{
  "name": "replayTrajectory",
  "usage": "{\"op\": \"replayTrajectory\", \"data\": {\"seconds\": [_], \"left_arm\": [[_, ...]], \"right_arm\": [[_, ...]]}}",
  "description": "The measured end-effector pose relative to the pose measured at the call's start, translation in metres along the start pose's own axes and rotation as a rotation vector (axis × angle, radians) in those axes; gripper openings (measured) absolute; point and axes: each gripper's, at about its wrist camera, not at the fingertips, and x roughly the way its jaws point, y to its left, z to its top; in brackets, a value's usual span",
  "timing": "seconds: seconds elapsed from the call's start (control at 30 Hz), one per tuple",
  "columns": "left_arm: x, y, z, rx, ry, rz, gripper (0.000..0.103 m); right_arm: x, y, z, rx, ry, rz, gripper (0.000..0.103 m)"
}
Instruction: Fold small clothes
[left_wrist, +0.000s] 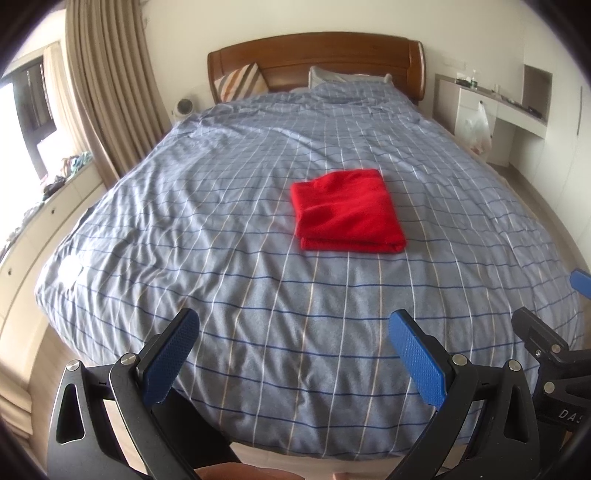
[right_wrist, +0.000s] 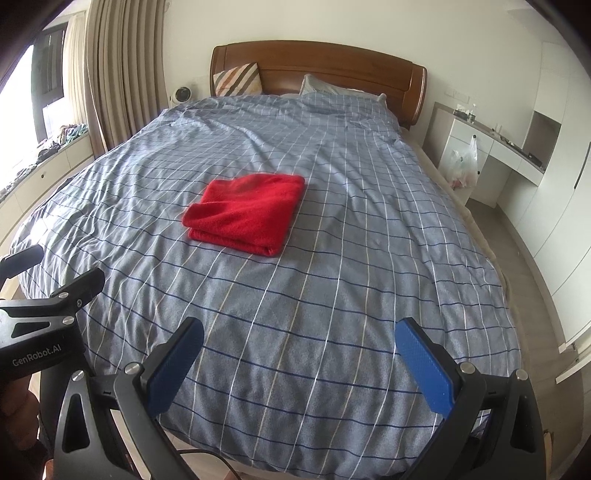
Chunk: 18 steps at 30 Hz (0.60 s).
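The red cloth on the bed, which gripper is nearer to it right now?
Neither clearly. The left gripper and right gripper both hang open at the bed's foot, well short of the folded red cloth, which lies ahead between them.

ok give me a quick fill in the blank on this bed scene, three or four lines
1. The folded garment on the bed is coloured ____.
2. Both the left gripper and the right gripper have their fingers ____.
3. The garment lies on a blue checked ____.
4. Against the wooden headboard leans a ____ cushion.

Missing words: red; open; duvet; striped
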Motion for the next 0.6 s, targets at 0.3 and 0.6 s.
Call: {"op": "replayTrajectory", "data": {"seconds": [0.3, 0.6], "left_arm": [[-0.0001, -0.0014, 0.0005, -0.003, 0.000, -0.005, 0.103], [-0.0024, -0.0039, -0.0001, -0.006, -0.013, 0.001, 0.103]], "right_arm": [[-0.0012, -0.0010, -0.0014, 0.005, 0.001, -0.001, 0.102], [-0.0017, -0.0011, -0.0019, 0.008, 0.002, 0.001, 0.102]]}}
